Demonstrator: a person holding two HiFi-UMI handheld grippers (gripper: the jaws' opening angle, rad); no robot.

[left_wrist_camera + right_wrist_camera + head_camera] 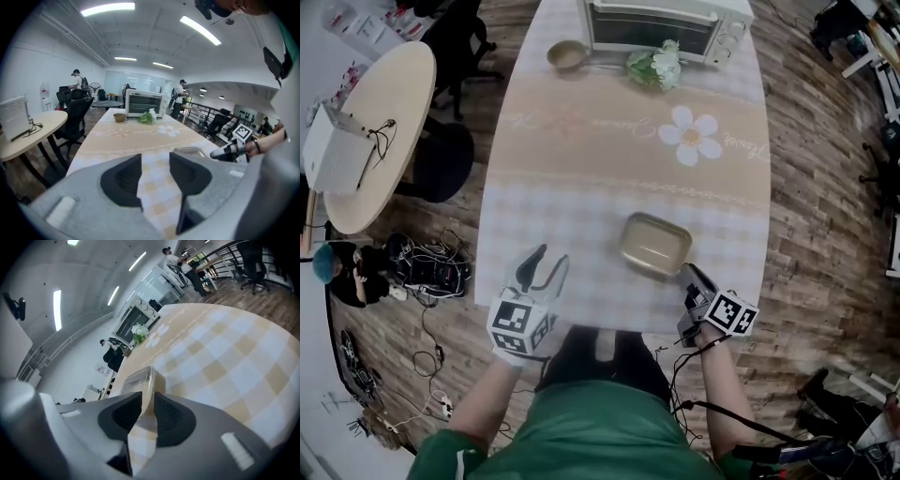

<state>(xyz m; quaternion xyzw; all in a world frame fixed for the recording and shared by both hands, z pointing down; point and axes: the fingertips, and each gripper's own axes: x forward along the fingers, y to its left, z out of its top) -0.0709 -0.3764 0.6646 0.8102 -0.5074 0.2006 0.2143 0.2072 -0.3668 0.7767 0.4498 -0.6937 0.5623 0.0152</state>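
1. Gold-coloured tray [654, 246], head view: it lies on the checked table [581, 197], near the front edge and to the right. The right gripper [686, 277] meets its near right corner. The left gripper [546, 266] is well apart to the left, over the cloth. A toaster oven [666, 28], a bowl [567, 54] and leafy greens [656, 67] stand at the far end.
2. Left gripper view: the jaws stand wide apart, with only checked cloth between them.
3. Right gripper view: the jaws are narrow and pinch the tray's rim.
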